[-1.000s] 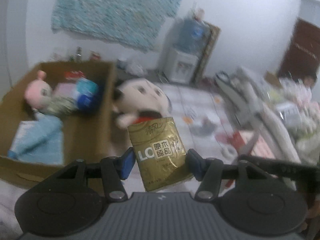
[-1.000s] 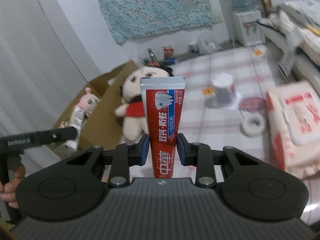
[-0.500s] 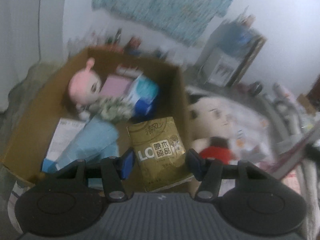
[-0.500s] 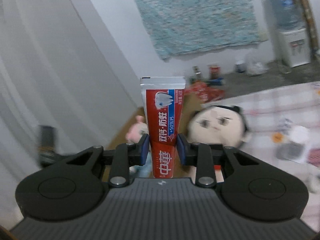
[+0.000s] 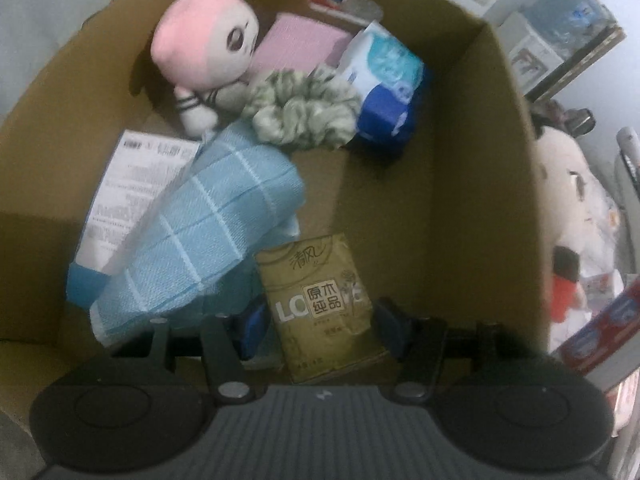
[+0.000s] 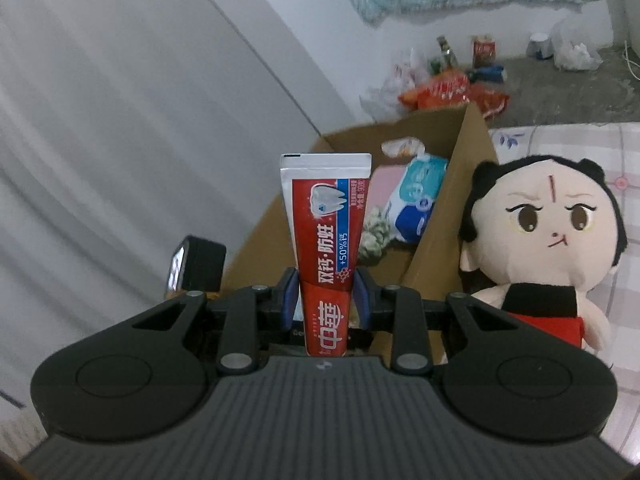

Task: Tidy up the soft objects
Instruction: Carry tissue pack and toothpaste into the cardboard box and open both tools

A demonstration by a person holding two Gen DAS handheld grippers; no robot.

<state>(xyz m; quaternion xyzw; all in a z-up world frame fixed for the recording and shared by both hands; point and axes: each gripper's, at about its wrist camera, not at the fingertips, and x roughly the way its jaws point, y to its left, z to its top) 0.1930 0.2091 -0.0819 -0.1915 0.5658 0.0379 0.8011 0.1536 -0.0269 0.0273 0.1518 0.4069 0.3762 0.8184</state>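
Observation:
My left gripper is shut on a gold tissue pack and holds it inside the cardboard box, over the box floor beside a folded blue towel. The box also holds a pink plush doll, a green scrunchie, a blue tissue pack and a pink cloth. My right gripper is shut on a red toothpaste tube, upright, just outside the box. A black-haired plush doll sits right of the box.
A printed paper sheet lies under the towel. Snack bags and bottles stand by the far wall. A grey curtain hangs on the left. The checked floor cloth lies to the right. The toothpaste tube shows at the left wrist view's right edge.
My left gripper has moved left and down into the box with the tissue pack. My right gripper has come closer to the box with the toothpaste tube.

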